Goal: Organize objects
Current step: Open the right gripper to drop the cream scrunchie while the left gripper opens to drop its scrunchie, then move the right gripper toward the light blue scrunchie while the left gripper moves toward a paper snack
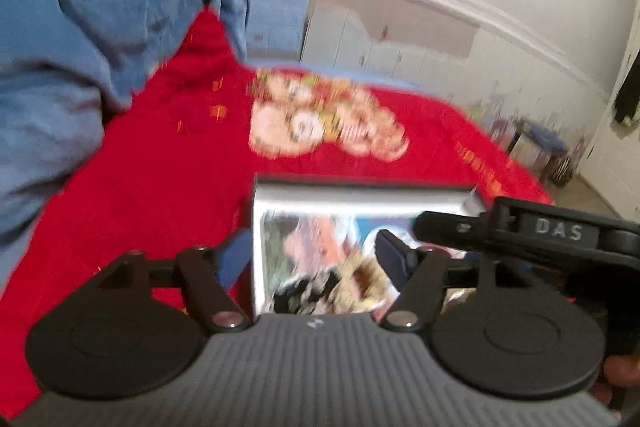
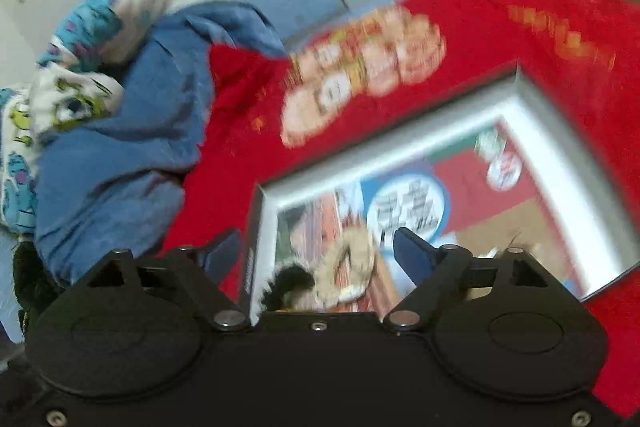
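A silver-framed box with a colourful picture lid (image 1: pixel 320 227) lies on a red blanket (image 1: pixel 160 167); it also shows in the right wrist view (image 2: pixel 460 179). My left gripper (image 1: pixel 312 255) is open, its blue fingertips (image 1: pixel 230 259) straddling the box's near left corner. My right gripper (image 2: pixel 320 251) is open above the box's near edge, and its black body shows in the left wrist view (image 1: pixel 560 231). A black and cream fuzzy thing (image 2: pixel 328 275) lies on the lid between the right fingers. Both views are blurred.
A crumpled blue duvet (image 1: pixel 80 47) with a cartoon-print cover (image 2: pixel 72 99) is piled at the left. The red blanket (image 2: pixel 520 27) carries a printed figure (image 1: pixel 320 115). A white wall panel (image 1: pixel 400 39) runs behind the bed, and small stools (image 1: pixel 540 147) stand on the floor.
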Action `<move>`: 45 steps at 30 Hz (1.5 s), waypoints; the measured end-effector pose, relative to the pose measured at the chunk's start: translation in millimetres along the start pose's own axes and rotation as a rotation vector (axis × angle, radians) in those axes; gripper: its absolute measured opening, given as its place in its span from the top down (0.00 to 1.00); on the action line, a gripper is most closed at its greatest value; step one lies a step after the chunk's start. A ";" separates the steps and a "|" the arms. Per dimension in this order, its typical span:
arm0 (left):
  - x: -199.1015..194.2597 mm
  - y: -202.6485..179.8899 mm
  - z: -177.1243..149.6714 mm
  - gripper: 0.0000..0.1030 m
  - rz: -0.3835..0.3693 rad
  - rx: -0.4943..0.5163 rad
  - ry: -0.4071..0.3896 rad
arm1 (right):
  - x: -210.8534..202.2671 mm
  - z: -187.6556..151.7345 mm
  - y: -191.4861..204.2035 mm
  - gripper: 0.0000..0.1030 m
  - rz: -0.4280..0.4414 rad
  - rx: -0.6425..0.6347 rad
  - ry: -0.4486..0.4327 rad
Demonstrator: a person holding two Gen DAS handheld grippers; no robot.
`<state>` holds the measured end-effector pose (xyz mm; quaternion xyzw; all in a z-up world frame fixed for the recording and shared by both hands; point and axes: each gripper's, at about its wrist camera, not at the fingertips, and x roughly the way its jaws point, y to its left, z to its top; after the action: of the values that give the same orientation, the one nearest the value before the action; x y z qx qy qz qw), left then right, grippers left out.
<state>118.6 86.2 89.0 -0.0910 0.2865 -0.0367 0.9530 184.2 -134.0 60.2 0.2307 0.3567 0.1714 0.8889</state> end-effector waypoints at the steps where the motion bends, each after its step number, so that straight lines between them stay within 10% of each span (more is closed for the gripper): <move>1: -10.4 -3.2 4.8 0.18 -0.017 0.002 -0.028 | -11.8 6.3 2.0 0.16 -0.017 -0.016 -0.024; 10: -60.5 -37.3 24.4 0.07 -0.097 0.007 -0.160 | -114.7 48.3 19.4 0.06 -0.162 -0.243 -0.162; 19: -67.4 -71.1 2.0 0.00 -0.104 0.068 -0.187 | -187.4 8.5 -10.6 0.00 -0.227 -0.274 -0.262; 33: -64.9 -112.6 -64.6 0.00 0.047 0.140 -0.205 | -158.9 -36.9 -89.7 0.00 -0.199 -0.132 -0.234; 45: -11.0 -110.8 -118.7 0.05 -0.049 0.123 -0.045 | -107.9 -60.8 -90.2 0.00 -0.283 -0.197 -0.136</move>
<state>41.8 -39.3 19.2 -0.0400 0.2598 -0.0757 0.9619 79.4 -242.4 33.2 0.1009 0.3061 0.0626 0.9445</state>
